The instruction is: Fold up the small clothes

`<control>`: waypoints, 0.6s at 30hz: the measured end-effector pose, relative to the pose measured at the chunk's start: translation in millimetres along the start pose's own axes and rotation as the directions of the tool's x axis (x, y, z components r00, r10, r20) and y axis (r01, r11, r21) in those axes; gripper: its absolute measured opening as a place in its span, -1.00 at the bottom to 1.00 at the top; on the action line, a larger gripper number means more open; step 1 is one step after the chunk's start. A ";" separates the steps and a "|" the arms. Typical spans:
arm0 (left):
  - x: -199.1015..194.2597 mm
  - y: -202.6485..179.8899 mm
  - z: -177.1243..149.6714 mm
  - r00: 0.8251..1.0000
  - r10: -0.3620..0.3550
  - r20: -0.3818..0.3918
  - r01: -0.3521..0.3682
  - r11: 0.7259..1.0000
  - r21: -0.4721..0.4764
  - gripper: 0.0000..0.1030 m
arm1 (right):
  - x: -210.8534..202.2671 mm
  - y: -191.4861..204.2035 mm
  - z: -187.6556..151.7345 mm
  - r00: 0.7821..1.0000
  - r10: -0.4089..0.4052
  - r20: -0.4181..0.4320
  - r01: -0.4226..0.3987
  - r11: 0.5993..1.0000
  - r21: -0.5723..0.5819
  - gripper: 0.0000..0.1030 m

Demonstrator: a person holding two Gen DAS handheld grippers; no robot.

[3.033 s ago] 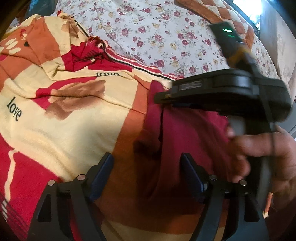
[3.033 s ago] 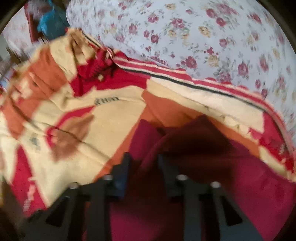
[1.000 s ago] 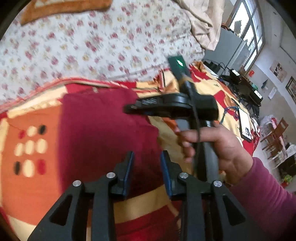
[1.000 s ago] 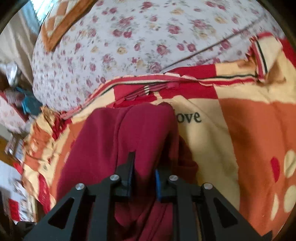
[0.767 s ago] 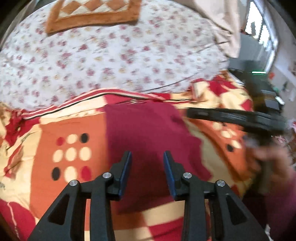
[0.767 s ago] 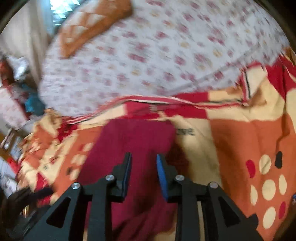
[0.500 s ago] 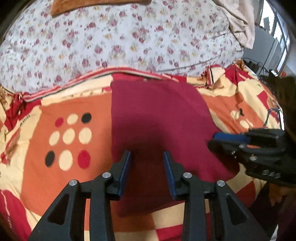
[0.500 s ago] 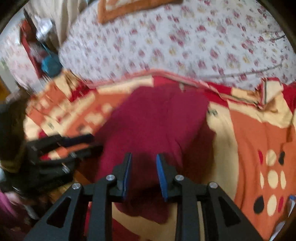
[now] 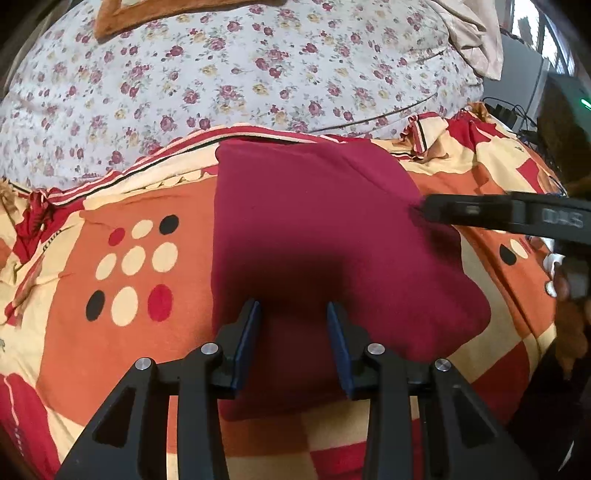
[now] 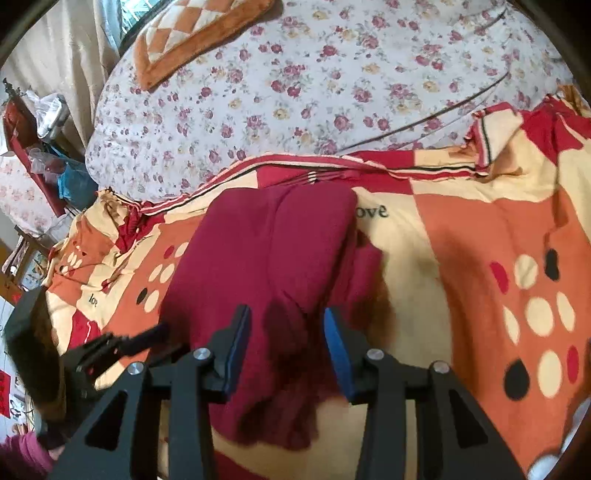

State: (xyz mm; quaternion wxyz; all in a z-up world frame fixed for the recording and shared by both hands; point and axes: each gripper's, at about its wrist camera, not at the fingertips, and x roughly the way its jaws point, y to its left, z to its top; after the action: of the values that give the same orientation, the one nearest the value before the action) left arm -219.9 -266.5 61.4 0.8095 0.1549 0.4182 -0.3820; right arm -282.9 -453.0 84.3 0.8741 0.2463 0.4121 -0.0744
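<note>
The dark red garment (image 9: 317,236) lies folded into a rough rectangle on a patterned blanket (image 9: 122,321) of orange, cream and red blocks with spots, which is spread over a bed. Beyond the blanket's striped far edge lies a white floral quilt (image 9: 236,74), and a brown and cream checked cushion (image 10: 192,33) rests on the quilt further back. In the left wrist view the garment's left edge runs straight, while its right side bulges outward toward the near corner. The left gripper (image 9: 293,343) hangs above the garment's near part with its jaws a little apart and nothing caught between the blue pads; its jaws have just been easing apart. The right gripper (image 10: 284,350) sits over the garment's rumpled near end, where loose folds bunch up; its jaws have just been opening and now stand spread, with cloth showing in the gap below but neither pad pressing on it. From the left wrist view the right gripper's black body reaches in from the right, its tip near the garment's right edge; whether it touches is unclear. The word "love" (image 10: 371,212) is printed on the blanket just beside the garment's far right corner.
</note>
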 end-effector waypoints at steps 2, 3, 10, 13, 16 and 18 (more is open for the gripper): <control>0.0 0.0 0.0 1.000 0.000 -0.001 0.000 1.000 -0.002 -0.70 | 18.0 4.3 3.1 1.000 0.002 -0.027 -0.002 1.000 -0.004 -0.17; 0.0 0.2 0.0 1.000 -0.002 -0.002 0.002 1.000 -0.005 -0.70 | 25.4 5.7 3.0 0.999 -0.003 -0.042 0.003 1.000 -0.010 -0.24; -4.0 1.7 -0.7 0.999 -0.033 -0.007 0.033 0.999 -0.016 -0.70 | 2.4 3.8 -5.2 1.000 -0.015 0.002 0.015 0.999 -0.037 -0.76; -3.3 1.1 -0.5 1.000 -0.029 -0.011 0.029 0.999 -0.017 -0.70 | -0.4 5.5 -10.6 0.999 -0.049 0.003 0.049 0.997 -0.054 -0.79; -5.2 1.5 0.3 0.999 -0.031 -0.014 0.031 0.999 -0.018 -0.70 | 15.9 2.6 -17.3 0.995 -0.088 -0.038 0.086 0.995 -0.051 -0.79; -7.5 3.2 2.1 0.999 -0.035 -0.017 0.035 0.999 -0.022 -0.70 | 12.9 0.8 -16.8 0.996 -0.080 -0.031 0.079 0.996 -0.040 -0.67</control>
State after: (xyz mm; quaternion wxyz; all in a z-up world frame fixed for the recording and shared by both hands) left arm -219.0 -261.9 68.4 0.8008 0.1420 0.4318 -0.3901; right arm -285.8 -443.1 65.8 0.8682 0.2138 0.4371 -0.0970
